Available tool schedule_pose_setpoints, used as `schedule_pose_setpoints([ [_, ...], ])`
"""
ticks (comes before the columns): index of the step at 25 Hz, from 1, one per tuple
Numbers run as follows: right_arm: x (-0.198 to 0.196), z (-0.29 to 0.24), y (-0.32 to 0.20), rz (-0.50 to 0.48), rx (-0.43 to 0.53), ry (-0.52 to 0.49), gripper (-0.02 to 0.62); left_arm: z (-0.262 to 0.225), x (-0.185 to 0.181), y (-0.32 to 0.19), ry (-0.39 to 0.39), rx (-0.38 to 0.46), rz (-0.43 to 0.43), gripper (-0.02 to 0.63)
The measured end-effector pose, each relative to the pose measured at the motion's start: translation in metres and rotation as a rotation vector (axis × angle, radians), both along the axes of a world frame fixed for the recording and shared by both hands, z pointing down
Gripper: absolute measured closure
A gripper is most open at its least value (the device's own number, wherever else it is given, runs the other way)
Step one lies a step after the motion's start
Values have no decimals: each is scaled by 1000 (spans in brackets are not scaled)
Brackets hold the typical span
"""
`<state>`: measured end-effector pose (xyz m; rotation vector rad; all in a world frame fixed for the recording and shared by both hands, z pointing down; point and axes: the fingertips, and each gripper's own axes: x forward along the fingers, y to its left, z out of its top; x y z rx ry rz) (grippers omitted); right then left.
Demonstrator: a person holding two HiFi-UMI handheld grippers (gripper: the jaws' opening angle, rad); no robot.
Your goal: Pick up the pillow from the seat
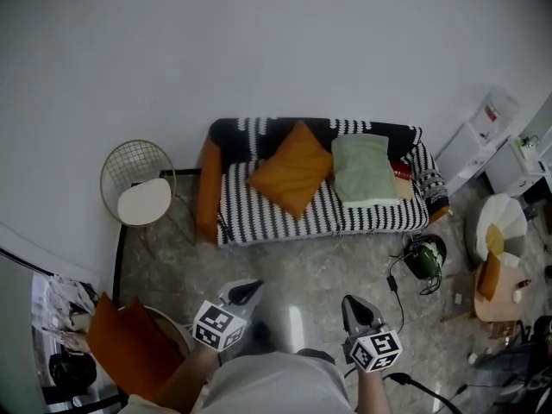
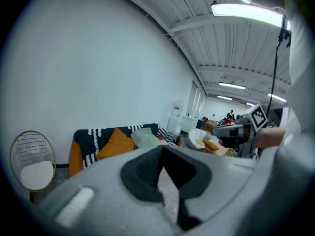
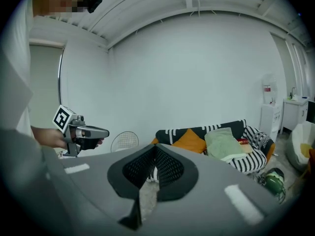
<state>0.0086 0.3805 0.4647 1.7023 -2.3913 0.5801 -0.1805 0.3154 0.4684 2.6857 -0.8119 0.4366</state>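
An orange pillow (image 1: 293,171) leans diamond-wise against the back of a black-and-white striped sofa (image 1: 276,218). Beside it on the right lies a pale green pillow (image 1: 362,169). Both grippers hang over the floor well short of the sofa. My left gripper (image 1: 253,285) and my right gripper (image 1: 350,301) are both shut with nothing in them. In the left gripper view the orange pillow (image 2: 115,142) and green pillow (image 2: 146,138) sit far beyond the closed jaws. In the right gripper view the orange pillow (image 3: 189,141) and green pillow (image 3: 224,144) are likewise distant.
A round wire chair (image 1: 138,192) with a white seat stands left of the sofa. A green helmet-like object (image 1: 425,255) with a cable lies on the floor at the sofa's right end. A white shell chair (image 1: 500,222) and boxes crowd the right. An orange seat (image 1: 129,343) is near my left.
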Motion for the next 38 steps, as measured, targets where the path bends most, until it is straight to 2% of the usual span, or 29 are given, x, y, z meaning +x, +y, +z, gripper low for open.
schedule_pose_setpoints([
  [7, -20, 1, -25, 12, -5, 18, 592, 1, -29, -22, 3, 3, -7, 607],
  [17, -29, 4, -46, 3, -29, 26, 592, 2, -40, -42, 9, 0, -24, 607],
  [30, 7, 17, -126, -60, -56, 6, 592, 10, -7, -103, -26, -28, -98, 607],
  [38, 50, 25, -188, -108, -68, 0, 592, 15, 37, -158, -35, -42, -142, 607],
])
